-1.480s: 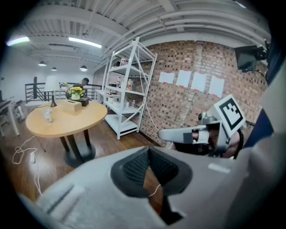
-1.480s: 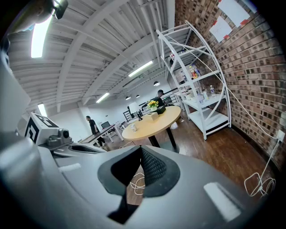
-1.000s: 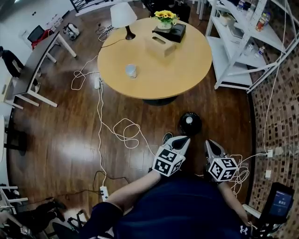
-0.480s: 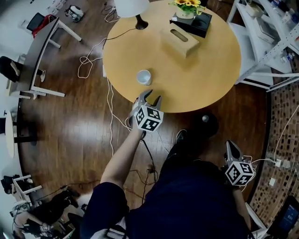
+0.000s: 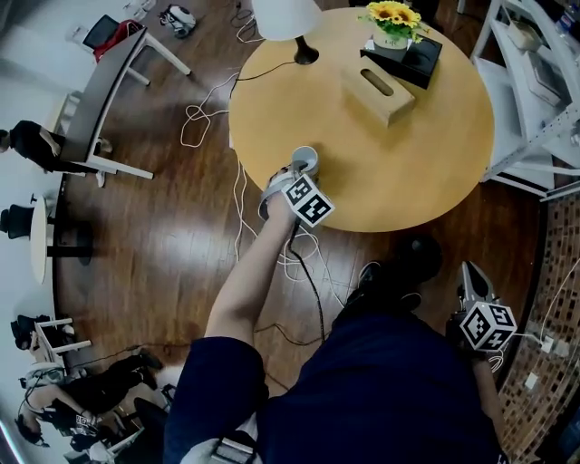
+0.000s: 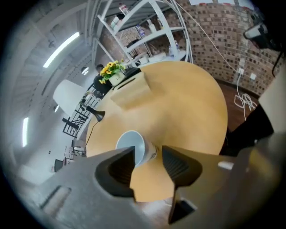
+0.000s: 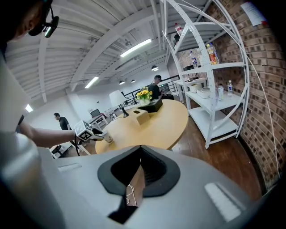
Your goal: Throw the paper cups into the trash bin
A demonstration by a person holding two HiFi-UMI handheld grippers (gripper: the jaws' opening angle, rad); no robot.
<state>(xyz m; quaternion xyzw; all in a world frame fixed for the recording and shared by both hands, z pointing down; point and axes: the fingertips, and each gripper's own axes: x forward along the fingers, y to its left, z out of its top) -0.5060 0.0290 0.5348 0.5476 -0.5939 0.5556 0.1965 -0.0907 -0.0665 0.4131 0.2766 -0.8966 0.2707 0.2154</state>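
A white paper cup (image 5: 305,160) stands near the front-left edge of the round wooden table (image 5: 426,154). My left gripper (image 5: 292,174) reaches over that edge. Its jaws are opening, one on each side of the cup (image 6: 134,145), and the pads are not pressing on it. In the left gripper view, the left gripper (image 6: 147,163) has the cup's rim turned toward the camera. My right gripper (image 5: 473,279) hangs low at my right side, over the floor. In its own view the right gripper (image 7: 140,159) is shut and empty. A black round bin (image 5: 419,252) on the floor is partly hidden by my body.
On the table are a lamp (image 5: 288,18), a wooden tissue box (image 5: 379,86) and yellow flowers (image 5: 392,16) on a black box. White shelving (image 5: 535,82) stands at the right. Cables (image 5: 299,263) trail over the floor by the table, and a grey desk (image 5: 104,95) is at the far left.
My left gripper has risen from near my waist to the table edge, gone from shut to open, and now brackets the cup. My right gripper has dropped back to my right side.
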